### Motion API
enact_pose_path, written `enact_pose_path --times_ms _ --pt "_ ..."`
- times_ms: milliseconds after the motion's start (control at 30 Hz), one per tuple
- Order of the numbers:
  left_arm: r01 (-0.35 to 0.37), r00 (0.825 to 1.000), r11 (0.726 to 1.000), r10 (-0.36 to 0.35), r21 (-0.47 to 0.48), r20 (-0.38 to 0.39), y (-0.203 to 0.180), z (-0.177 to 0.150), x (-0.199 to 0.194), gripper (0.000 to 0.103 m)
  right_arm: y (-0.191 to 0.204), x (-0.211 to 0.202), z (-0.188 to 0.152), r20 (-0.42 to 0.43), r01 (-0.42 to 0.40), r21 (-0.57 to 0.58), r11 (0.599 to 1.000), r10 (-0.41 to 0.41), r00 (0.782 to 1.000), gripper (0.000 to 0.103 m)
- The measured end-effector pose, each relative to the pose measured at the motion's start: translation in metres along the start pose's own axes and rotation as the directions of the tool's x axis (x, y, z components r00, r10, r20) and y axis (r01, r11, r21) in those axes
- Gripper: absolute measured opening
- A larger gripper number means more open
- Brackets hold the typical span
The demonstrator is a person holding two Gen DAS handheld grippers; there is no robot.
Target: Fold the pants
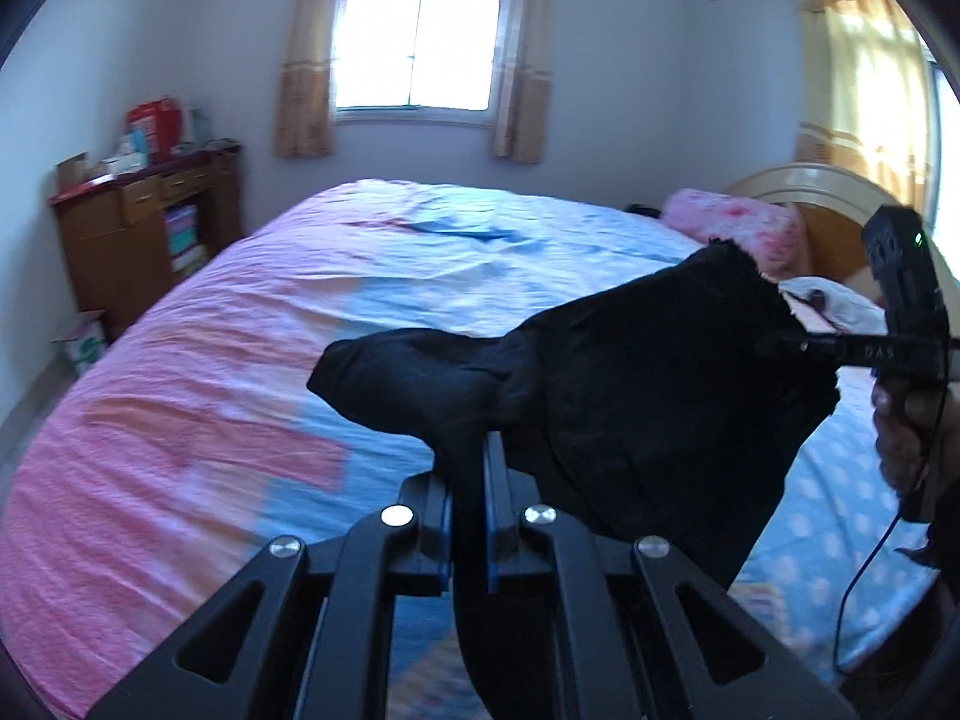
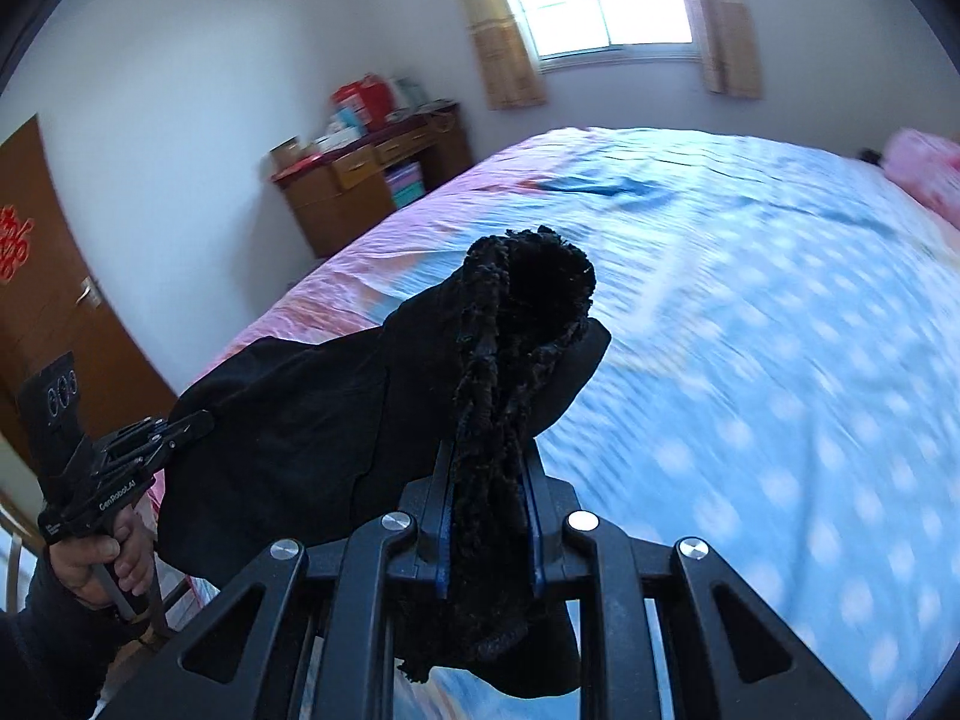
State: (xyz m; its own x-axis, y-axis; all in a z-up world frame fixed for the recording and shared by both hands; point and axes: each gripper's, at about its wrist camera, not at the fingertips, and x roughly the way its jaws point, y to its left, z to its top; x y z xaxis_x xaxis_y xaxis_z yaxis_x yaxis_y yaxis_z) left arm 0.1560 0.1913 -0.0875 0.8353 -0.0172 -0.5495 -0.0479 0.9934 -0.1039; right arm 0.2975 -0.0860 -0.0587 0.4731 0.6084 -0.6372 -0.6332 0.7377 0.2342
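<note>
The black pants hang in the air above the bed, stretched between both grippers. My left gripper is shut on one bunched end of the pants. My right gripper is shut on the other end, where a fuzzy black lining shows on the pants. In the left wrist view the right gripper pinches the cloth at the right. In the right wrist view the left gripper pinches it at the left. The lower part of the pants drops out of sight behind the grippers.
A wide bed with a pink and blue sheet lies below. A pink pillow and a headboard are at its right end. A wooden desk with boxes stands by the far wall, and a door at left.
</note>
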Motion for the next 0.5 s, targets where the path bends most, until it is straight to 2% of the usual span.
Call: enact_pose_path --times_ms 133,300,500 --pt "-0.054 0.998 0.998 0.053 -0.024 -0.034 0.021 -0.010 0.018 0.008 0.008 0.043 0.014 -0.047 -0.022 -0.026 0.999 0.021 0.999 0.019" --pt "-0.082 0.992 0.996 0.078 -0.040 -0.097 0.036 -0.033 0.045 0.008 -0.004 0.099 0.006 -0.131 -0.019 -0.010 1.000 0.017 0.991 0.019" --pt "-0.091 0.991 0.995 0.089 -0.025 -0.100 0.033 -0.043 0.050 0.010 -0.025 0.121 0.000 -0.165 -0.026 0.027 0.999 0.030 0.986 0.019"
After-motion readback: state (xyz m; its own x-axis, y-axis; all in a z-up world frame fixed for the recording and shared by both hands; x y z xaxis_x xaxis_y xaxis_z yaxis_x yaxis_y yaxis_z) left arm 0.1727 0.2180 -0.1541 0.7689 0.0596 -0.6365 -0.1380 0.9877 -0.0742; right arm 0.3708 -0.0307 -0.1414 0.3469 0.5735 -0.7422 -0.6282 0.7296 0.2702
